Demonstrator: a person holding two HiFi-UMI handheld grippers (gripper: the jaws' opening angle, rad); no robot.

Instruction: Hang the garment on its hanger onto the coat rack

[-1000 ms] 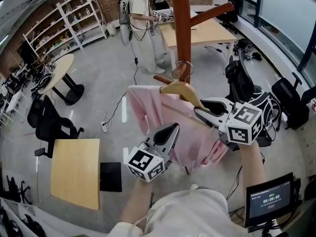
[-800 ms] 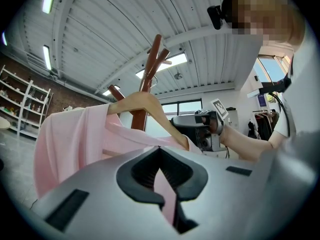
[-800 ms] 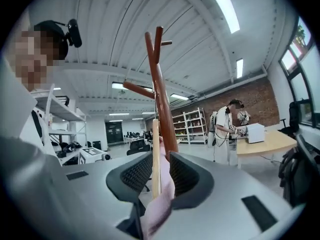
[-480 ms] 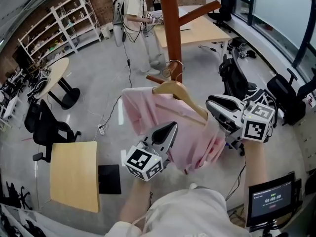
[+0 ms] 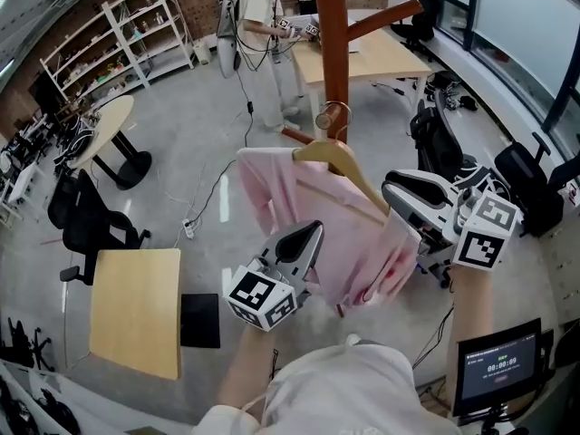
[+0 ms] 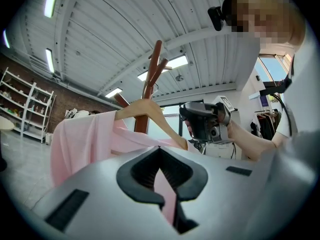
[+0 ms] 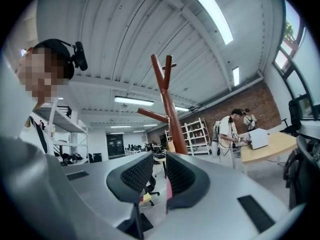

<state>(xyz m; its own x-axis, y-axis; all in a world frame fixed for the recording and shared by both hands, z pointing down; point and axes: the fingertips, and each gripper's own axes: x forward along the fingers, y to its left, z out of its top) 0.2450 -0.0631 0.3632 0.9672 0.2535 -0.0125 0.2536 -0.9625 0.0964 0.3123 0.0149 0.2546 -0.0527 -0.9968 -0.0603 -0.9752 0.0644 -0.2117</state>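
Left hand-held gripper (image 5: 313,231) pinching pink garment (image 5: 288,198), wooden hanger (image 5: 342,159)

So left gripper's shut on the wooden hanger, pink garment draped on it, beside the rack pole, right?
No: the left gripper is shut on the pink garment itself, not the wooden hanger; the left gripper view shows fabric between its jaws. Rest holds.
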